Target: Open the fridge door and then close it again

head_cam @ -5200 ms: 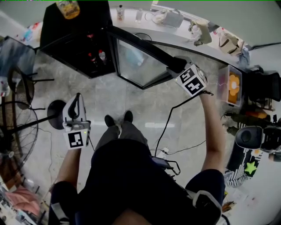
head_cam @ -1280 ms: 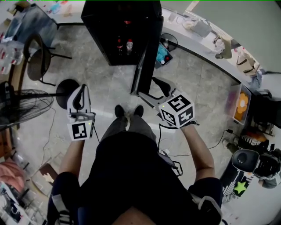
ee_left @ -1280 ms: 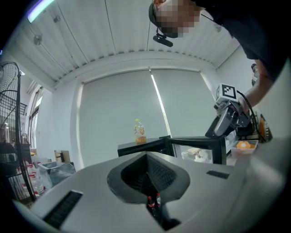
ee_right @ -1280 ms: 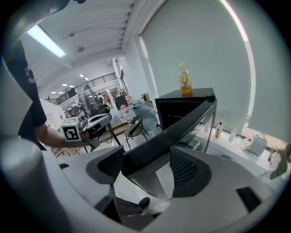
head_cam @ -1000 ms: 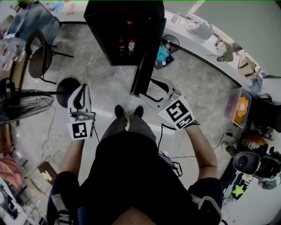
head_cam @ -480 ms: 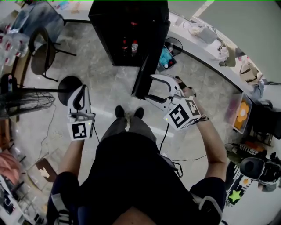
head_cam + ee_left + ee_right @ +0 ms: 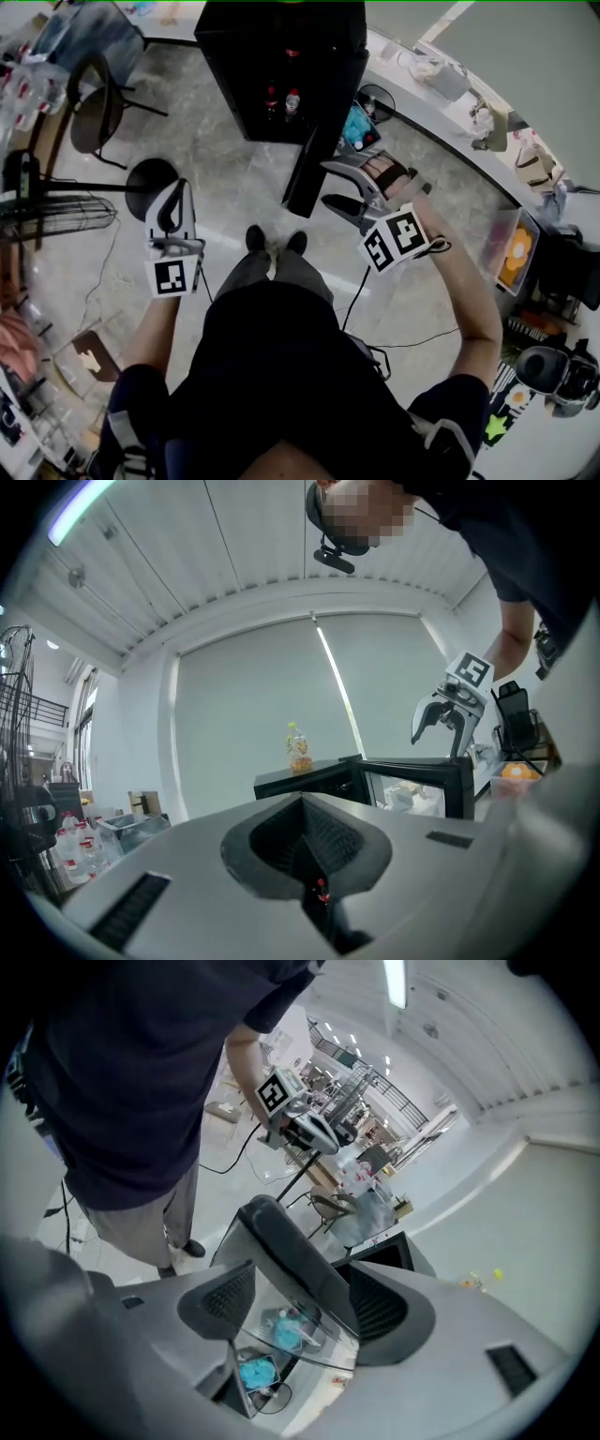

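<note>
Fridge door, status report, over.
Left gripper shut, empty. Right gripper just opened, fingers astride fridge door edge, not gripping. Door open, not yet closed. No obstruction seen.

The head view is dim and evenly lit: the floor (image 7: pixel 225 178) reads soft grey with faint shadows, the fridge (image 7: pixel 281 66) interior is almost black, and the wide lens bends the counter (image 7: pixel 441 108) into an arc. Both gripper views are brighter and milky, with black vignetted corners. A strip light (image 7: pixel 80 508) glares top left in one, and another strip light (image 7: pixel 396 981) above an underexposed torso (image 7: pixel 122 1054).
</note>
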`<state>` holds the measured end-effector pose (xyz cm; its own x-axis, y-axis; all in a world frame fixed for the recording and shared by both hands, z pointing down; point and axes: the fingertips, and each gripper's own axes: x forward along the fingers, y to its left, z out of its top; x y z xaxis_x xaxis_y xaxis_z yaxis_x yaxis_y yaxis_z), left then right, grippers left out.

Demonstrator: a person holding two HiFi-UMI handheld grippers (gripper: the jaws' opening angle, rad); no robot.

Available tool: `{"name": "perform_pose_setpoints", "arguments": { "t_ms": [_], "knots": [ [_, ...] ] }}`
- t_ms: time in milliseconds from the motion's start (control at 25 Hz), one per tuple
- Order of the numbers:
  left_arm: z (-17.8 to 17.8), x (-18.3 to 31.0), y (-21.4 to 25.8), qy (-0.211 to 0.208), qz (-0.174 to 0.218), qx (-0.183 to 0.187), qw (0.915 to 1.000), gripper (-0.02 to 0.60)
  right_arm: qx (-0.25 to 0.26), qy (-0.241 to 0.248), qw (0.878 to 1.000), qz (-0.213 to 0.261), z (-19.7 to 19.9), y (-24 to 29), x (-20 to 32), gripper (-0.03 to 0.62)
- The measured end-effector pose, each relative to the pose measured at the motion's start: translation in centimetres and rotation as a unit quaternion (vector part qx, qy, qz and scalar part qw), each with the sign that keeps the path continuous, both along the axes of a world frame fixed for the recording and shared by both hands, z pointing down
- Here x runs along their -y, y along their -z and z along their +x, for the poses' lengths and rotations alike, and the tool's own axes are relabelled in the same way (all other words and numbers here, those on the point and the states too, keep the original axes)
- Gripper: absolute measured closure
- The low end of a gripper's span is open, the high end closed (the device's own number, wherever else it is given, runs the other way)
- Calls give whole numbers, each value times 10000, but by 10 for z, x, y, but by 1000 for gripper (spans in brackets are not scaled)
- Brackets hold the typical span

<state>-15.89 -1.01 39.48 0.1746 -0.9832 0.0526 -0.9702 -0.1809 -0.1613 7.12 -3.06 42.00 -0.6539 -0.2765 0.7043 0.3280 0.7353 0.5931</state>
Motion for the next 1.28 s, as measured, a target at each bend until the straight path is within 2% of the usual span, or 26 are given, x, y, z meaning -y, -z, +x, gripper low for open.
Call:
{"name": "perform_pose_setpoints", "arguments": {
  "t_ms": [200,480,880,1280],
  "knots": [
    [-2,4,1,102,16,41,9999,559,-506,538,9957,562,-3,-17,14,266],
    [-12,2,1,326,7,33,9995,560,-873,1084,9845,1064,-14,-34,25,260],
    [-22,-3,-1,494,-23,48,9988,558,-1211,1551,9755,984,-22,-53,24,244],
    [-23,-8,2,540,-18,57,9985,558,-1129,1529,9774,922,-30,-50,24,252]
  ]
}}
